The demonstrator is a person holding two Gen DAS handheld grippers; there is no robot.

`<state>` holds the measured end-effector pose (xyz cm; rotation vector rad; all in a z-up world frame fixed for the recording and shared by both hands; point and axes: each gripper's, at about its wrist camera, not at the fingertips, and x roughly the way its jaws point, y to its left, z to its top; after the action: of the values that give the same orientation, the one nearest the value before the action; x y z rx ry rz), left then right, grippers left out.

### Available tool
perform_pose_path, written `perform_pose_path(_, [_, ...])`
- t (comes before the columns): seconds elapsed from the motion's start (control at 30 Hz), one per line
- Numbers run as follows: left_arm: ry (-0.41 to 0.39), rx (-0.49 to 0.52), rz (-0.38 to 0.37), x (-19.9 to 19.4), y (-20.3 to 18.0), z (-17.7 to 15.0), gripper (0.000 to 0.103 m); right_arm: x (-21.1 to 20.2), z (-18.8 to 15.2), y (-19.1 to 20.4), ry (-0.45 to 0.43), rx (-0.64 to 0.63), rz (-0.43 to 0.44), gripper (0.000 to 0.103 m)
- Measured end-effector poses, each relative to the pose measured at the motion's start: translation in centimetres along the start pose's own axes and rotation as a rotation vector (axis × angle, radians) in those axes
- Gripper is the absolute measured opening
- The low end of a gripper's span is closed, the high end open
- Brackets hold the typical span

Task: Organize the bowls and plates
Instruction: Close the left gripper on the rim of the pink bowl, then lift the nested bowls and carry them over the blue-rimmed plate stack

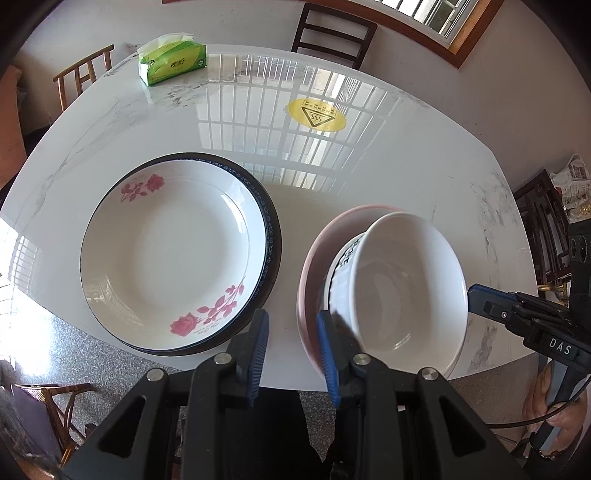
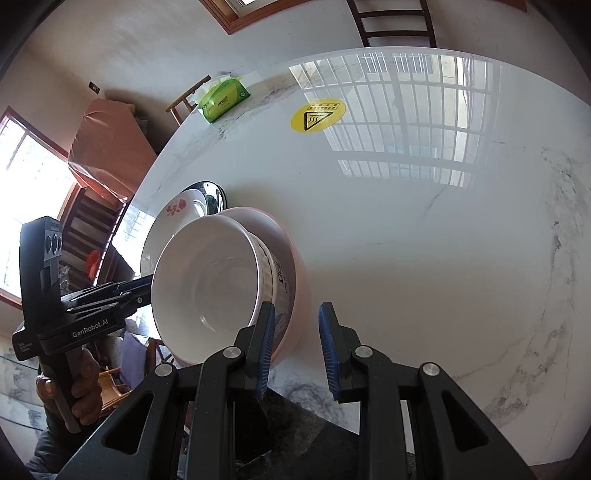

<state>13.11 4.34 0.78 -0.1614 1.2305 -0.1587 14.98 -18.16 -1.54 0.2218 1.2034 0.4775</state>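
Note:
A white rose-patterned plate (image 1: 173,254) lies stacked on a dark-rimmed plate (image 1: 271,236) at the table's front left. To its right a white bowl (image 1: 402,284) with dark lettering sits nested in a pink bowl (image 1: 314,266). My left gripper (image 1: 291,354) is open and empty at the table's front edge, between the plates and the bowls. My right gripper (image 2: 297,343) is open and empty just right of the bowls; it also shows in the left wrist view (image 1: 480,295). The white bowl (image 2: 210,280), pink bowl (image 2: 288,240) and rose plate (image 2: 181,206) show in the right wrist view.
A green tissue pack (image 1: 171,61) sits at the far left of the white marble table (image 1: 424,147). A yellow warning sticker (image 1: 317,114) is on the tabletop. Wooden chairs (image 1: 332,33) stand around the table.

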Motion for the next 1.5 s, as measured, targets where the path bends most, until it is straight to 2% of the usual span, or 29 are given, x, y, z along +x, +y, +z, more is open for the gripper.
perform_pose_path(0.1, [0.017,0.007,0.033,0.5,-0.1,0.0,0.029,0.7,0.0,-0.1,0.033,0.006,0.008,0.024])
perform_pose_path(0.2, [0.047,0.016,0.076,1.1,-0.2,0.0,0.040,1.4,0.1,0.0,0.054,-0.005,-0.018,0.024])
perform_pose_path(0.3, [0.048,0.041,0.114,1.1,-0.6,0.0,0.041,2.2,0.3,0.2,0.084,-0.008,-0.045,0.024])
perform_pose_path(0.43, [0.056,0.036,0.126,1.4,-0.5,0.1,0.042,3.0,0.6,0.8,0.109,-0.039,-0.096,0.024])
perform_pose_path(0.63, [0.060,-0.009,0.109,1.6,0.2,0.0,0.045,3.3,0.9,0.8,0.127,-0.043,-0.111,0.025])
perform_pose_path(0.77, [0.061,-0.023,0.097,1.6,0.2,0.0,0.041,3.4,1.0,0.6,0.126,-0.058,-0.130,0.031])
perform_pose_path(0.87, [0.074,-0.053,0.026,1.9,0.6,-0.1,0.025,3.5,1.1,0.0,0.135,-0.035,-0.127,0.039])
perform_pose_path(0.93, [0.084,-0.060,-0.025,1.9,0.5,-0.1,0.009,3.7,1.2,-0.3,0.138,-0.033,-0.128,0.044])
perform_pose_path(1.0, [0.072,-0.067,-0.005,1.8,0.3,-0.2,0.009,3.7,1.2,-0.3,0.138,-0.040,-0.125,0.044])
perform_pose_path(1.1, [0.045,-0.079,-0.001,1.5,0.3,-0.4,0.008,4.0,1.4,-0.2,0.145,-0.044,-0.108,0.041])
perform_pose_path(1.17, [0.031,-0.087,-0.006,1.4,0.3,-0.4,0.008,4.1,1.5,-0.2,0.151,-0.045,-0.067,0.029])
perform_pose_path(1.2, [0.025,-0.089,-0.003,1.2,0.3,-0.5,0.008,4.1,1.5,-0.1,0.156,-0.045,-0.035,0.017])
perform_pose_path(1.23, [0.020,-0.090,0.002,1.2,0.3,-0.5,0.008,4.2,1.5,0.2,0.164,-0.047,-0.016,0.015])
perform_pose_path(1.33, [0.012,-0.083,0.012,1.1,-0.2,-0.5,0.008,4.2,1.4,0.7,0.154,-0.058,-0.041,0.015])
perform_pose_path(1.5, [0.017,-0.093,0.002,0.9,-0.1,-0.3,0.008,4.0,1.2,0.4,0.149,-0.037,-0.021,0.015])
